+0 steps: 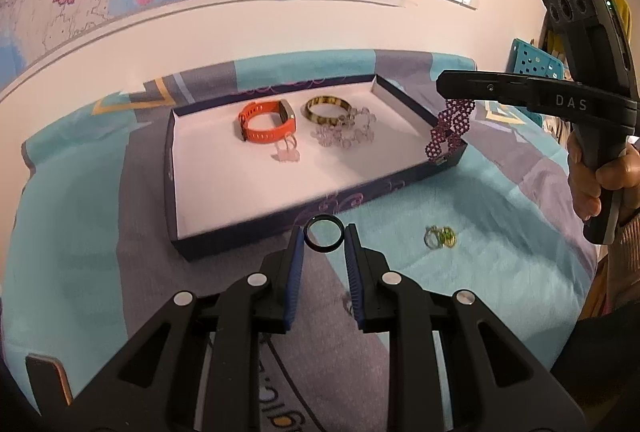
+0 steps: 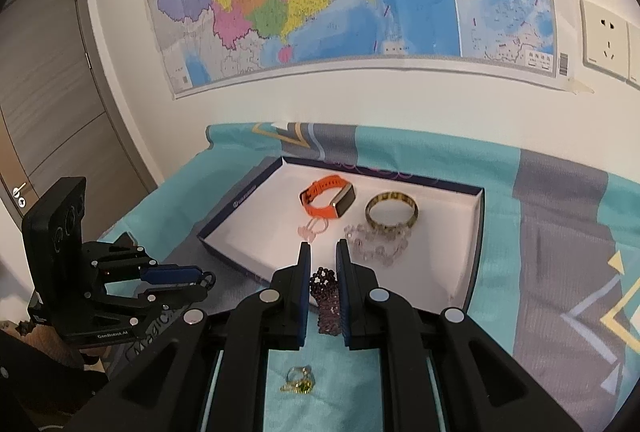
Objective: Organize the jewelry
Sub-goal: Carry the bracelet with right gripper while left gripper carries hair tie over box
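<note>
Jewelry tray, a shallow white-lined dark box (image 1: pixel 224 228) at frame centre, already holds four pieces; my left tongs (image 1: pixel 324 238) pinch a black ring (image 1: pixel 324 238), my right tongs (image 2: pixel 323 272) a purple beaded bracelet (image 2: pixel 328 306); small gold-green rings (image 1: pixel 440 237) remain outside.

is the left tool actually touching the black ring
Touching. The left wrist view shows the black ring pinched upright between the left tool's two blue pads at their tips, no gap on either side, lifted above the cloth.

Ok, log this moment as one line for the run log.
left hand-held gripper: shut on black ring | right hand-held gripper: shut on purple beaded bracelet | tray: four pieces | cloth: green-gold ring
</note>
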### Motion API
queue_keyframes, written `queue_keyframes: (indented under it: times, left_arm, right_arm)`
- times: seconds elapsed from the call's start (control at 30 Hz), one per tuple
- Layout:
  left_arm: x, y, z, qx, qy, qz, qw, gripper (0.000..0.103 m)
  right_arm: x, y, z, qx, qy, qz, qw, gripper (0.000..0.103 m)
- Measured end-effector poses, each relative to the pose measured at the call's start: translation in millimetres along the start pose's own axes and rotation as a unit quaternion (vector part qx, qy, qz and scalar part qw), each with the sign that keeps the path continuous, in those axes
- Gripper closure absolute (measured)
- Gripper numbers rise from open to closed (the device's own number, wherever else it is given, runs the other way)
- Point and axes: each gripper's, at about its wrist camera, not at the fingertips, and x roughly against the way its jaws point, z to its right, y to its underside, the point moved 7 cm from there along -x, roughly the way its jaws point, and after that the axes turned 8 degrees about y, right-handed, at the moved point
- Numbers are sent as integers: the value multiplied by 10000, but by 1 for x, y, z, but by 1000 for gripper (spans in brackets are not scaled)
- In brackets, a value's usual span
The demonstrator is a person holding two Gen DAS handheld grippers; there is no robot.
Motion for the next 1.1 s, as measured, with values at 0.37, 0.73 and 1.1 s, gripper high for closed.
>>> queue_keyframes:
  times: [0.37, 0.73, 1.1]
  left_arm:
    - [-11, -22, -6, -85, -85, 41, 9999, 82]
    - [-30, -29, -15, 2, -92, -58, 9999, 82]
    - [-45, -36, -19, 40, -109, -132, 9998, 82]
  right_arm:
    - [-20, -16, 0, 1, -44, 0, 10000, 92]
    - [-45, -19, 2, -91, -133, -167, 9997, 92]
    - [-63, -23, 2, -153, -218, -276, 9993, 92]
